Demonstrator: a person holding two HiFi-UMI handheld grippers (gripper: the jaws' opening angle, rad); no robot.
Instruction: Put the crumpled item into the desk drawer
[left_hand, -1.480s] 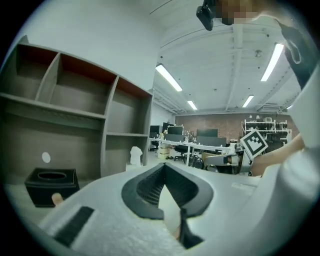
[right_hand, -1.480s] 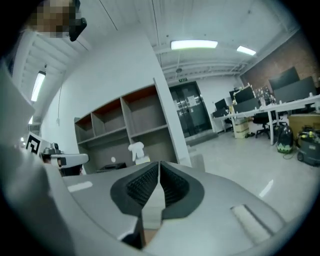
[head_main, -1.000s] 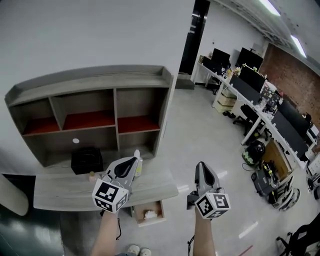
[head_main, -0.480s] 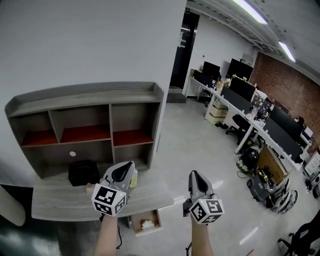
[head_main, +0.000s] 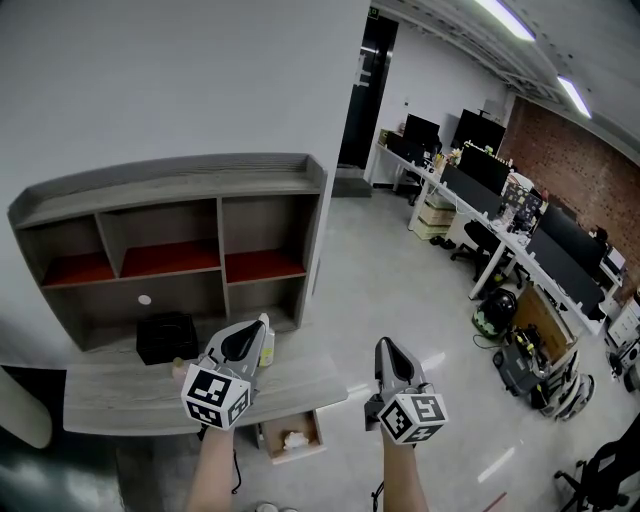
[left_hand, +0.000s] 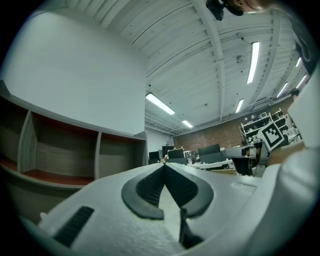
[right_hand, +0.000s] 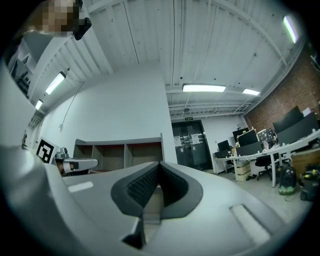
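Observation:
In the head view a white crumpled item (head_main: 293, 439) lies inside the open drawer (head_main: 272, 444) under the grey desk (head_main: 120, 395). My left gripper (head_main: 252, 328) is held above the desk's right part, jaws shut with nothing between them. My right gripper (head_main: 383, 345) hovers to the right of the desk over the floor, also shut and empty. In the left gripper view the left gripper (left_hand: 163, 165) points up at the shelf and ceiling. In the right gripper view the right gripper (right_hand: 159, 164) faces the shelf unit and doors.
A wooden shelf unit (head_main: 170, 245) with red-lined compartments stands on the desk against the wall. A black box (head_main: 167, 336) and a small bottle (head_main: 267, 345) sit on the desk. Office desks with monitors (head_main: 500, 200) and chairs line the right side.
The head camera has tilted up, so the drawer sits lower in view. Both grippers have shifted slightly left and stay shut. The crumpled item stays in the drawer.

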